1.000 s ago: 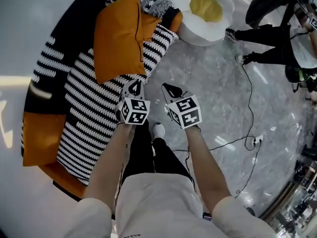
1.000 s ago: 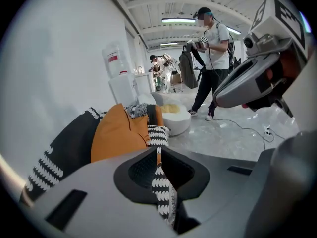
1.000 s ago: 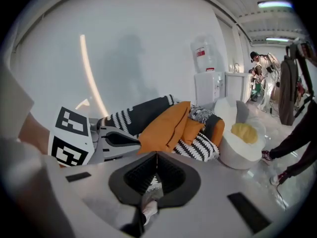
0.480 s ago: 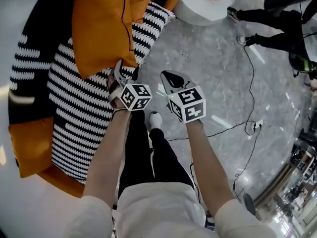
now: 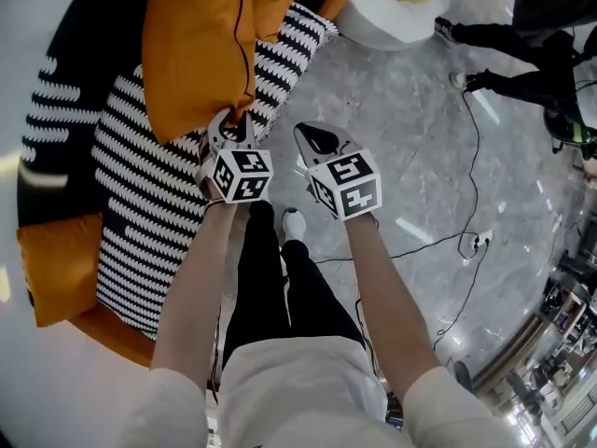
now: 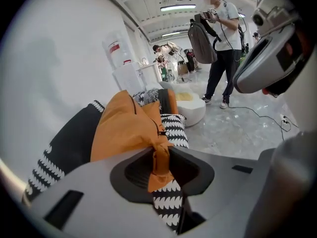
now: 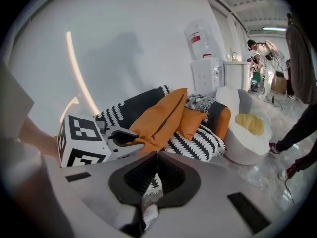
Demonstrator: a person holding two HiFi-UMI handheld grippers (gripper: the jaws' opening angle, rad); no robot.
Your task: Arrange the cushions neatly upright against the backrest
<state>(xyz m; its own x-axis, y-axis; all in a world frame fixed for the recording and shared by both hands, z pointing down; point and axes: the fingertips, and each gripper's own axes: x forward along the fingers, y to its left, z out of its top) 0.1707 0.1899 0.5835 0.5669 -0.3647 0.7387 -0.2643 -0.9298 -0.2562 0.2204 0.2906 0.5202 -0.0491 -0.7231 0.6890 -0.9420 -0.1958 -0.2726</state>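
Sofa [image 5: 140, 213]: L tongs [image 5: 230, 122], wide before, just closed on orange cushion [image 5: 191, 45]; R tongs [image 5: 313, 138] clenched.

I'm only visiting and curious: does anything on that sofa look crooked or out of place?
Yes: the large orange cushion slumps slantwise across the striped seat instead of standing upright against the backrest. The left gripper, whose jaws have just been closing, pinches the cushion's near corner.

Left gripper [image 5: 232, 119] closing, gripping; right gripper [image 5: 306, 133] closed.
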